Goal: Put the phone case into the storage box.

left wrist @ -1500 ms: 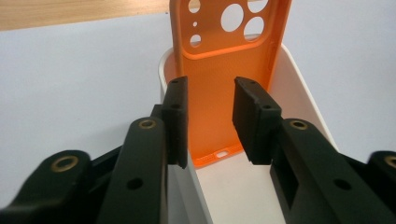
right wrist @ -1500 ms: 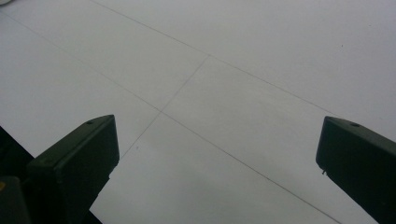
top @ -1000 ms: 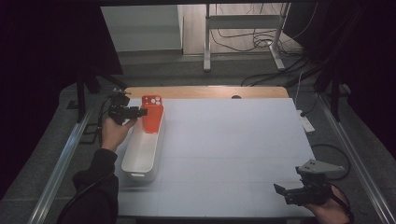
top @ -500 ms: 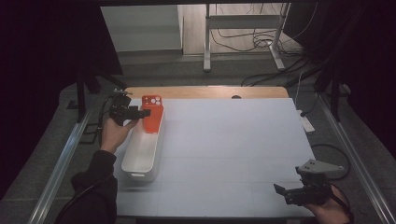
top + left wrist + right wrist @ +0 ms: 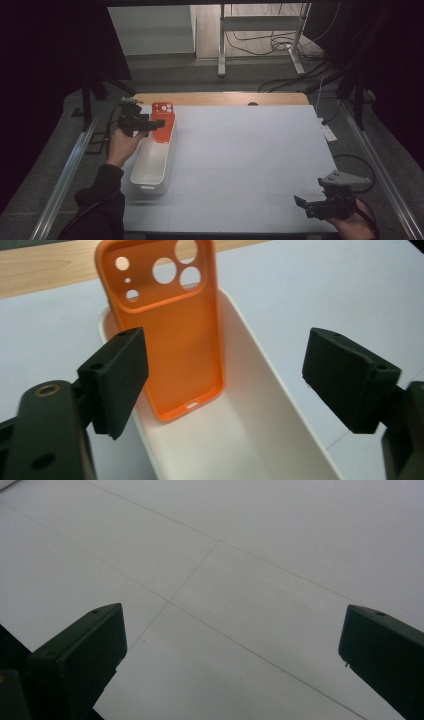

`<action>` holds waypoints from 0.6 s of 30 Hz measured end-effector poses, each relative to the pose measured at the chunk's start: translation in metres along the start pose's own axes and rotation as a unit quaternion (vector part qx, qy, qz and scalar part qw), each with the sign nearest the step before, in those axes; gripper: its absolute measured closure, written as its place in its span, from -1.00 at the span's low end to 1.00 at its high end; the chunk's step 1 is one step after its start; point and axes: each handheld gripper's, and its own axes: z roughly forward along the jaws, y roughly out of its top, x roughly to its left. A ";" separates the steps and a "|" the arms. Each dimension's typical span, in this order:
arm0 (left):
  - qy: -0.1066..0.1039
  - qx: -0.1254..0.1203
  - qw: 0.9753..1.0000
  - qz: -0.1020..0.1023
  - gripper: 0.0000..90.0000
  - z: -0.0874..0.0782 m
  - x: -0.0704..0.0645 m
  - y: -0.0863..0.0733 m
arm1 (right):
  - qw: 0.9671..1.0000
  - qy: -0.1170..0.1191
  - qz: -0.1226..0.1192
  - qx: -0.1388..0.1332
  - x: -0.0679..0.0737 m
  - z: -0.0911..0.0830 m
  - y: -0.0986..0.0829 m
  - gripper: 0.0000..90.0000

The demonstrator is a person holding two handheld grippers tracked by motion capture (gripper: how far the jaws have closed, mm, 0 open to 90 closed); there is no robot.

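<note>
Orange soft-plastic phone case [image 5: 172, 340], upper centre, leaning in white oblong plastic tub [image 5: 270, 405]: likely light, flexible; pinch long edges. Left gripper [image 5: 225, 372] spread; right gripper [image 5: 230, 655] spread.

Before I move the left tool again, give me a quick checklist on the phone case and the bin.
1. Left tool open: ok, jaws spread wide, touching nothing.
2. Phone case released: ok, it stands free, leaning against the end wall of the bin.
3. Case fully inside bin: not ok, its top with the camera holes sticks up above the rim.
4. Case stable: cannot tell, it leans steeply.
5. Right tool out of the way: ok, open, at the table's near right corner.
</note>
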 end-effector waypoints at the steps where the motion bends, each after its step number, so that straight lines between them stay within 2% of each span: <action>1: 0.000 -0.002 1.000 0.004 -0.61 -0.001 -0.002 0.000 | 1.000 -0.004 -0.001 0.001 0.000 0.000 0.000 -1.00; 9: -0.016 -0.010 1.000 0.019 -0.70 -0.004 -0.009 -0.005 | 1.000 -0.021 0.001 0.008 -0.003 -0.001 -0.001 -1.00; 18: -0.014 -0.004 0.999 0.046 -0.84 -0.004 -0.018 -0.011 | 1.000 -0.023 0.005 0.013 -0.004 0.000 -0.001 -1.00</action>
